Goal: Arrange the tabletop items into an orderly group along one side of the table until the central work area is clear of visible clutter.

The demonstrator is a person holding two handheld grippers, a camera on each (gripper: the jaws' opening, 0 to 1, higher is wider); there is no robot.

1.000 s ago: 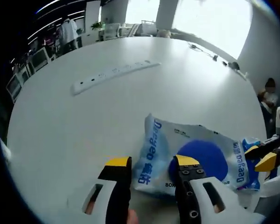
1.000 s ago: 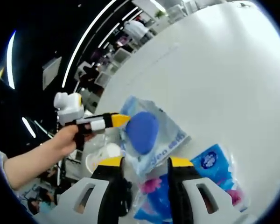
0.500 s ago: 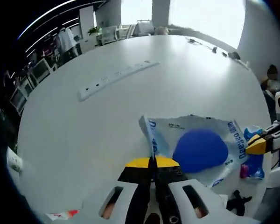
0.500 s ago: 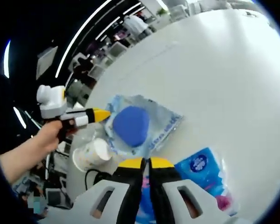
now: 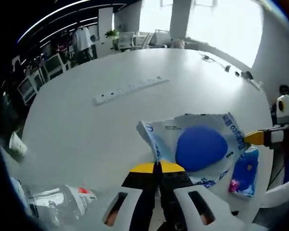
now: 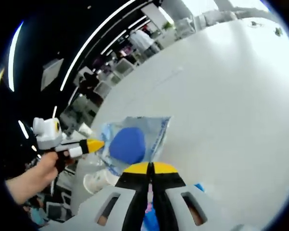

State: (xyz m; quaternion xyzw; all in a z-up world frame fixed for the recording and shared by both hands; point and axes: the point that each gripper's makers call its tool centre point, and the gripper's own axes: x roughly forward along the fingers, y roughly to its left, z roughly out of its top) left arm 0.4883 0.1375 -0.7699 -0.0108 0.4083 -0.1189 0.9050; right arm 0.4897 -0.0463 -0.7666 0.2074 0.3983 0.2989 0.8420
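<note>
A crinkly white and blue plastic bag (image 5: 197,147) with a big blue disc on it hangs stretched between my two grippers above the white table (image 5: 86,125). My left gripper (image 5: 159,166) is shut on the bag's near corner. The right gripper (image 5: 254,138) comes in from the right and pinches the bag's far edge. In the right gripper view, the bag (image 6: 130,142) reaches down to my shut right gripper (image 6: 149,167). The left gripper (image 6: 92,144), held by a hand (image 6: 33,178), touches the bag's left edge. A blue tissue pack (image 5: 244,172) lies under the bag.
A long white power strip (image 5: 130,90) lies across the far table. A clear plastic bottle (image 5: 58,202) lies at the near left edge, and a paper cup (image 5: 18,144) stands further left. Another paper cup (image 6: 98,182) sits below the bag. Chairs and people are beyond the table.
Both grippers went from open to shut on the bag's edges a second ago. Since then they have lifted and drawn it back, uncovering the tissue pack and bringing the bottle into view.
</note>
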